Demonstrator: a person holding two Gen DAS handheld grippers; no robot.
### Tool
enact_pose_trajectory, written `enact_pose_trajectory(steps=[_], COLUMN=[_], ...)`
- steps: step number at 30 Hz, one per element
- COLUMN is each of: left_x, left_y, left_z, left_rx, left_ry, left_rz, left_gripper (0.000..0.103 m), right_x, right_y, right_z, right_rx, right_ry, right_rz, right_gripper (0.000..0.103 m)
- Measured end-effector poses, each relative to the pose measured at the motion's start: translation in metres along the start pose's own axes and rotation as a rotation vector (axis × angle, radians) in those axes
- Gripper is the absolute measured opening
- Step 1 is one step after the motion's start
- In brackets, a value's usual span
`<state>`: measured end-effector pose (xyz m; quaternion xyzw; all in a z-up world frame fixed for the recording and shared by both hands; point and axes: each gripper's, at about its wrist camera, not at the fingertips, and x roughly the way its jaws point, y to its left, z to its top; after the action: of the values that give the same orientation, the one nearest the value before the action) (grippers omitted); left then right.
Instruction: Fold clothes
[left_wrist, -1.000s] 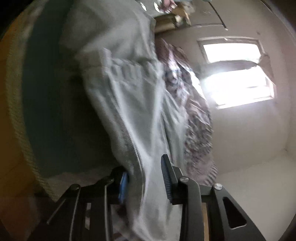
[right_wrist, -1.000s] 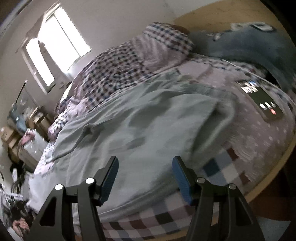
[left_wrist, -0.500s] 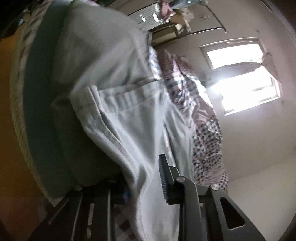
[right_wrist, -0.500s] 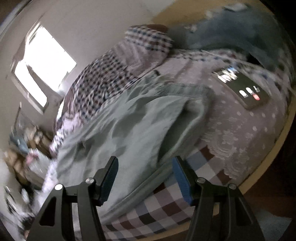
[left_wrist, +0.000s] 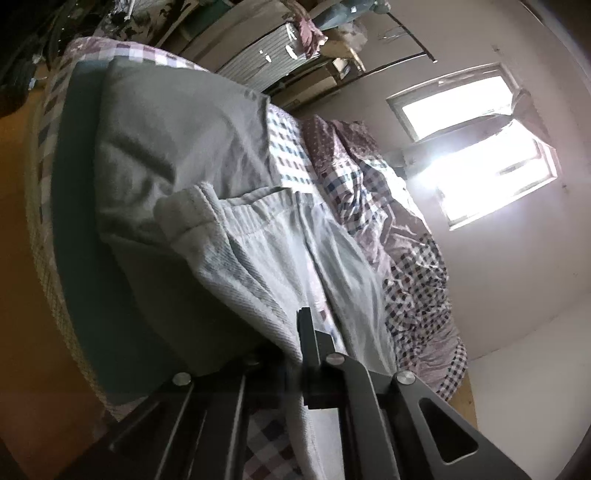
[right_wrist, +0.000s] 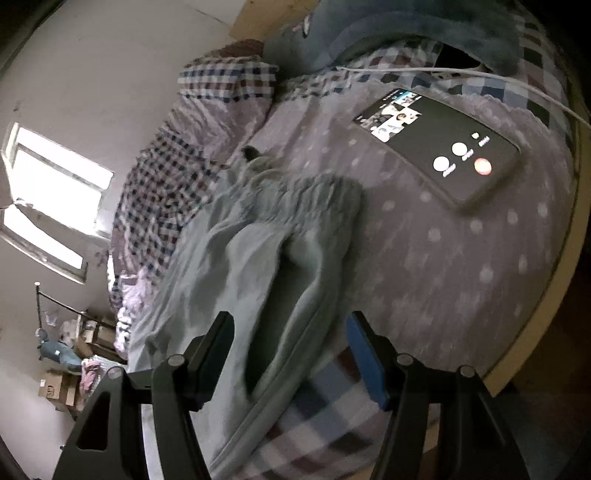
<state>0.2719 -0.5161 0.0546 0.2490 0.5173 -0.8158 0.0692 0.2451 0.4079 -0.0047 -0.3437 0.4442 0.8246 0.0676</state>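
Note:
A pale grey-green garment (left_wrist: 207, 177) lies spread over the bed, its ribbed elastic waistband (left_wrist: 258, 206) bunched toward me. My left gripper (left_wrist: 295, 354) is shut on a lifted fold of this cloth, which drapes over and hides its left finger. In the right wrist view the same garment (right_wrist: 258, 266) runs between the fingers, waistband (right_wrist: 317, 199) at the far end. My right gripper (right_wrist: 291, 347) hovers open over its edge, pads clear of the cloth.
A phone (right_wrist: 439, 147) with a lit call screen lies on the dotted lilac cover (right_wrist: 461, 266), a white cable (right_wrist: 480, 74) behind it. A checked quilt (left_wrist: 399, 236) is heaped toward the bright window (left_wrist: 476, 147). Boxes and clutter (right_wrist: 66, 362) line the wall. A blue blanket (right_wrist: 406, 26) sits at the bed's head.
The left gripper's jaws closed on the garment fold and lifted it, showing more of the bed. The right gripper slid along the bed toward the waistband and phone while rolling.

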Motion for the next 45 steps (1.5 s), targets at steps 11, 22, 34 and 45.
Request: enact_pose_trajectory(steps=[11, 22, 34, 45], left_x=[0.003, 0.015, 0.041, -0.018], left_y=[-0.004, 0.048, 0.079, 0.104], left_z=[0.006, 0.007, -0.019, 0.010], left_rx=[-0.056, -0.160, -0.228, -0.290], left_ry=[0.023, 0.059, 0.290, 0.144], left_rz=[-0.077, -0.053, -0.036, -0.123], left_gripper=[0.004, 0.048, 0.078, 0.079], right_x=[0.048, 0.051, 0.050, 0.048], right_y=[0.001, 0.007, 0.009, 0.011], right_z=[0.028, 0.030, 0.024, 0.019], right_rx=[0.011, 0.041, 0.041, 0.032], right_ry=[0.067, 0.050, 0.017, -0.020], right_rz=[0.069, 0.064, 0.037, 0.024], right_gripper=[0.069, 0.068, 0.069, 0.069])
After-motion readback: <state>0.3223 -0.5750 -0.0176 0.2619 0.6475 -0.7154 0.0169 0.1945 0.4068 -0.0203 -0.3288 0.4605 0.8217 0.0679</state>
